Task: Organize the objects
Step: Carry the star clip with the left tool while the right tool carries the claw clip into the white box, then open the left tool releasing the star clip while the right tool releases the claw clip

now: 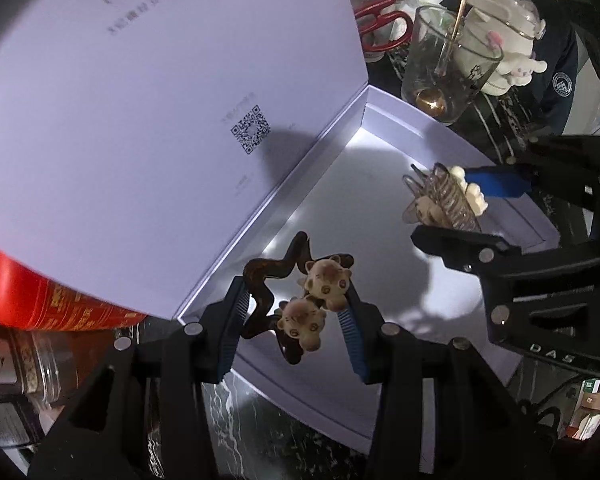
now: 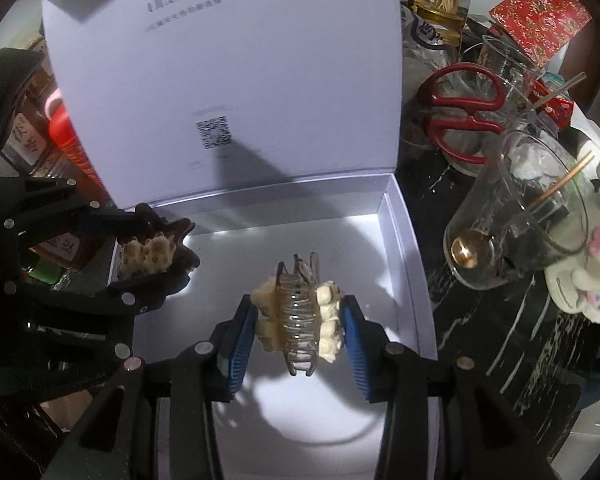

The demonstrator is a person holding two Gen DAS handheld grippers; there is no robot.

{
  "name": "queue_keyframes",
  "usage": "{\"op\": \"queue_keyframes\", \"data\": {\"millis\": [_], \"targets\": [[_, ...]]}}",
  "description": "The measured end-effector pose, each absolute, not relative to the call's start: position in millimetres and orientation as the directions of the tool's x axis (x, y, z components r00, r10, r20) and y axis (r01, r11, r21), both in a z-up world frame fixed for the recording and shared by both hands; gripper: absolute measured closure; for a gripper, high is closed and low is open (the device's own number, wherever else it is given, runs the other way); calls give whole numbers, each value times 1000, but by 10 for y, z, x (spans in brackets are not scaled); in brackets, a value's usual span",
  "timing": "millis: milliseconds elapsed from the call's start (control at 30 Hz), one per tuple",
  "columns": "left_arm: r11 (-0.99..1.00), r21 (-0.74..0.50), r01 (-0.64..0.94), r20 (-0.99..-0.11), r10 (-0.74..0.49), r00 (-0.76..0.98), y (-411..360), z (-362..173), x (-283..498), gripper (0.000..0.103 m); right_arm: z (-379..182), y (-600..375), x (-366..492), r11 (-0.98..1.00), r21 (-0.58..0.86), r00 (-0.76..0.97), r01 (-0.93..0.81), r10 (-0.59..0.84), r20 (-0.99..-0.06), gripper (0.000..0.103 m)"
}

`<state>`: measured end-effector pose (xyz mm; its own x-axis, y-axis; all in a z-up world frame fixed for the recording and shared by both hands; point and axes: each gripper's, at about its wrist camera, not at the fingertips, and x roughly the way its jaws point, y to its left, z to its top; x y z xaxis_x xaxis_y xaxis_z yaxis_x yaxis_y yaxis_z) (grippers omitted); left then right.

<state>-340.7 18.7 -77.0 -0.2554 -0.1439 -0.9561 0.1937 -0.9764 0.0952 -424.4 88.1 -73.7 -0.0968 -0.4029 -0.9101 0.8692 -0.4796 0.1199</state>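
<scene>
Left wrist view shows the dark brown wavy hair clip with two plush bear faces (image 1: 300,300) clamped in the left tool (image 1: 296,316), held over the open white cardboard box (image 1: 340,184). The right tool (image 2: 300,324) is clamped on the clear hair claw with cream bear charms (image 2: 300,320), also above the box floor. Beside the box on the dark marble worktop (image 2: 500,340) stand a glass cup with a gold spoon (image 2: 512,216) and red-handled scissors (image 2: 468,116).
</scene>
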Motion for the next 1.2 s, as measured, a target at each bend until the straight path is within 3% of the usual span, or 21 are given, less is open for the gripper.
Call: {"op": "queue_keyframes", "data": {"millis": [767,1200], "targets": [[-975,92,202,-975,-129,-182,43,-1263,-3568,60,-1125,689,-4478,-438,66,-120,896,-383,-916,60],[-975,96,200,-972,-135,-191,89,-1262,-3555,59,-1158,691,-4563,-440,51,-134,897,-380,-915,60]]}}
